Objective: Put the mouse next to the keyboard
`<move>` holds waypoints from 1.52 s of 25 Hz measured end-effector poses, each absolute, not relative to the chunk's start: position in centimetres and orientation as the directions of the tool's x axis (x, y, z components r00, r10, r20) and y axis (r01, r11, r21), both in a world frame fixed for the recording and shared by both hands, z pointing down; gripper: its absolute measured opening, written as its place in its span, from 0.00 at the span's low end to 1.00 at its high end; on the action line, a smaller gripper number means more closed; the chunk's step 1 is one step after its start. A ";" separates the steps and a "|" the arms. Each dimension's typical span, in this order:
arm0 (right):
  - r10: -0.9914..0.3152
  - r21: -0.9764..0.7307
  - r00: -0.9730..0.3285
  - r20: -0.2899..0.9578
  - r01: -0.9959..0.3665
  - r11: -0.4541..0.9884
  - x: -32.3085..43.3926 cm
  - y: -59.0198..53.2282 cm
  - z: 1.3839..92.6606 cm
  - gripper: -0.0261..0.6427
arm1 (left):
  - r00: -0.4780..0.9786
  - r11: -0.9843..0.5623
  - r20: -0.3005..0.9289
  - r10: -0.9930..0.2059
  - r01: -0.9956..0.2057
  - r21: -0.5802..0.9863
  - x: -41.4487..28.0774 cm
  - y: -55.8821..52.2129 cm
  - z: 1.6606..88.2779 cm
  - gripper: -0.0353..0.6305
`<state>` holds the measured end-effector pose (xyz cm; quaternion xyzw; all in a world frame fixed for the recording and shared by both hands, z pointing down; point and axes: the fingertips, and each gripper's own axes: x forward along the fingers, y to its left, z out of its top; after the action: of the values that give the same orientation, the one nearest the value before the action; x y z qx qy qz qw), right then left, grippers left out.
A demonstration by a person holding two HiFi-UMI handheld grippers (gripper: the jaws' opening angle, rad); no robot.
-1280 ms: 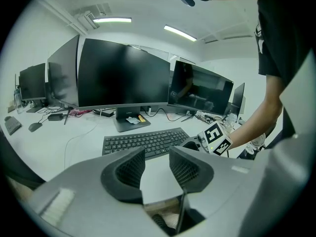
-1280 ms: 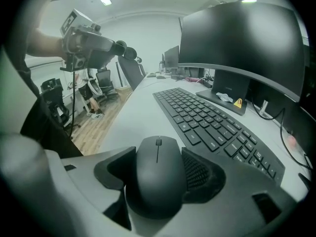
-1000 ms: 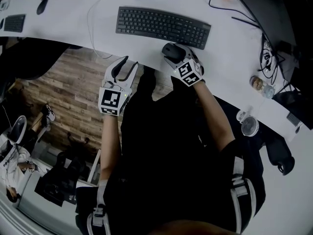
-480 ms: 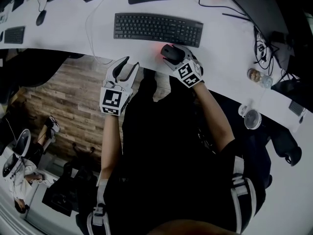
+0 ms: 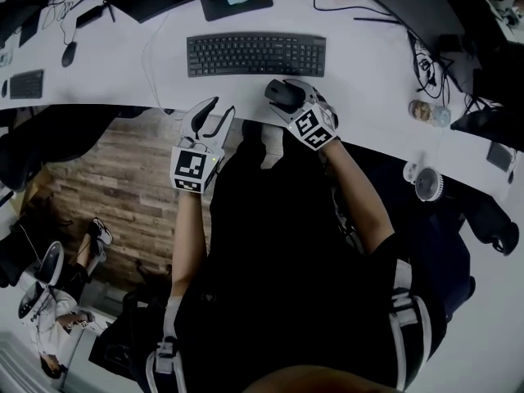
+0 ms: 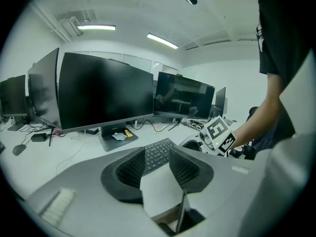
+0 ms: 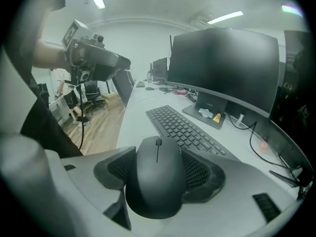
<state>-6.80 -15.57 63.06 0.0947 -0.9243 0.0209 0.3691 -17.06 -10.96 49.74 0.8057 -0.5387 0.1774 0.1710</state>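
— The mouse (image 7: 157, 179)?
— Black, matte, smooth-backed, with a scroll wheel in a slit at the front. Pinched at both sides by the right gripper (image 7: 159, 169), right way up, nose toward the keyboard (image 7: 186, 128).
— And the keyboard?
— Black too, full width, with a number block at one end. Flat on the white desk (image 5: 368, 64), long edge along the desk's front. Not touching the mouse; just beyond it, right half nearest.

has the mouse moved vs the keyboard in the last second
Yes, slightly: the mouse, gripped in the right tool, now sits nearer the right end of the keyboard, still by its front edge.
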 end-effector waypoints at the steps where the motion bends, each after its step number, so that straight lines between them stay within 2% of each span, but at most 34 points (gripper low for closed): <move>1: -0.168 0.034 -0.711 0.683 -0.198 0.980 -6.8 -15.5 62.8 0.47 | 0.364 -0.369 0.468 -0.805 -0.926 0.083 -17.0 -11.0 49.7 0.28; 21: -0.335 0.073 -0.686 0.646 -0.381 0.922 -4.2 -18.1 59.9 0.47 | 0.476 -0.508 0.443 -0.760 -0.860 0.051 -15.0 -14.4 48.2 0.28; 38: -0.448 0.079 -0.619 0.645 -0.529 0.845 2.7 -22.3 59.7 0.47 | 0.553 -0.601 0.441 -0.707 -0.798 0.038 -10.4 -19.2 47.6 0.28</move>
<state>2.67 -22.29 59.73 0.2720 -0.8978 0.0592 0.3414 -10.39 -19.18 47.58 0.8734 -0.4307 0.1943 0.1177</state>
